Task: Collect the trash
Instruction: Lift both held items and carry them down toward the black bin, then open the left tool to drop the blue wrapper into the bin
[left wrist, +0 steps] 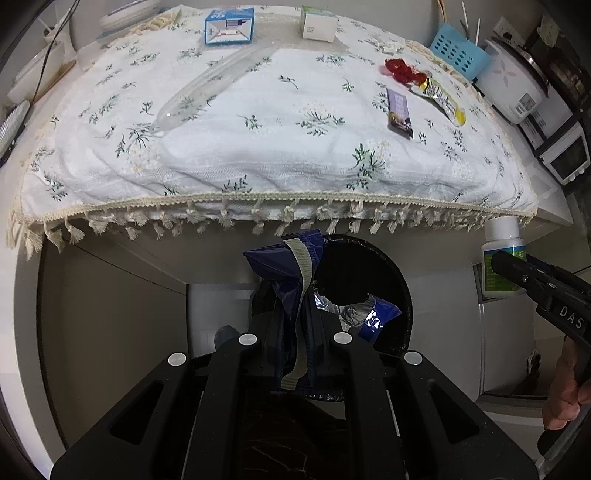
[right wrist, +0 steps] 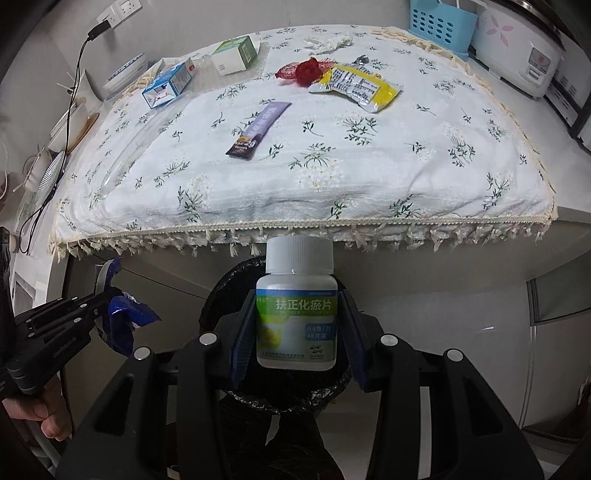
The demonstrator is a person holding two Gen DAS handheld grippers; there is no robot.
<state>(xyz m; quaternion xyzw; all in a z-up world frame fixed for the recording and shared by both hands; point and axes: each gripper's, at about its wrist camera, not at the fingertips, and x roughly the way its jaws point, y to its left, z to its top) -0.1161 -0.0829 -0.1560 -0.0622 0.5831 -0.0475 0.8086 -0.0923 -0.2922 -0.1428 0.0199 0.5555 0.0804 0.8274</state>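
My left gripper (left wrist: 295,314) is shut on a crumpled dark blue foil wrapper (left wrist: 291,273), held over the black-lined bin (left wrist: 391,280) below the table's front edge. My right gripper (right wrist: 297,325) is shut on a white pill bottle (right wrist: 297,314) with a green label, upright above the same bin (right wrist: 221,291). Each gripper shows in the other's view: the bottle (left wrist: 502,258) at right, the wrapper (right wrist: 125,317) at left. On the floral tablecloth (right wrist: 332,177) lie a purple sachet (right wrist: 258,129), a yellow packet (right wrist: 365,88), a red net (right wrist: 306,70), a blue carton (right wrist: 168,85) and a white-green box (right wrist: 236,55).
A clear plastic sleeve (left wrist: 210,85) lies on the cloth at left. A blue basket (right wrist: 439,26) and a rice cooker (right wrist: 517,48) stand at the back right. A cable (right wrist: 70,122) and dishes crowd the left side. A cabinet front (left wrist: 110,314) rises behind the bin.
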